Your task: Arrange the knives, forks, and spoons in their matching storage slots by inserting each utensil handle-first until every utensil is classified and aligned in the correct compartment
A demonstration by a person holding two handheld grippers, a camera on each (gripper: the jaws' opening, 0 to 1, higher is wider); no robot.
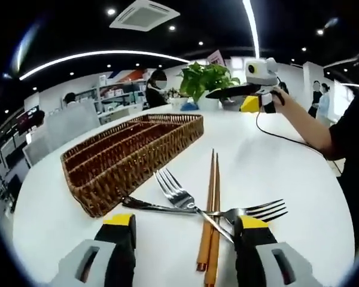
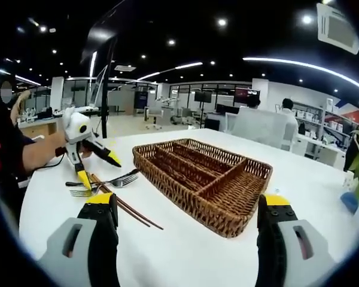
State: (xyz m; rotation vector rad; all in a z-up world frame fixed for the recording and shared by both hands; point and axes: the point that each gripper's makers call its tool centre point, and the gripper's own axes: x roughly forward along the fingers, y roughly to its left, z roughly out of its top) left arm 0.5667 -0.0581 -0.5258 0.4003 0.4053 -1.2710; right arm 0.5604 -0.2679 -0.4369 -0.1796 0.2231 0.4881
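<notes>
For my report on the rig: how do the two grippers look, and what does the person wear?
Each gripper, left gripper and right gripper, has black jaws with yellow tips on grey bases. A white camera box sits on top. A black cable trails away. The person wears a dark short sleeve.

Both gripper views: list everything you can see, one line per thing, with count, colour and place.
Wicker tray: one, brown, divided into compartments, all bare, on the table.
Forks: two, silver, crossed on the table beside the tray.
Chopsticks: one pair, brown-orange, lying over the forks.
Table: one, white, round.
Potted plant: one, green, at the table's far edge.
Office background: desks, shelves, screens, ceiling lights, several people.
Person's arm: dark sleeve, holding the right claw.
Left claw: yellow-tipped black jaws, open, just short of the forks.
Right claw: yellow-tipped black jaws, open, facing the tray.
</notes>
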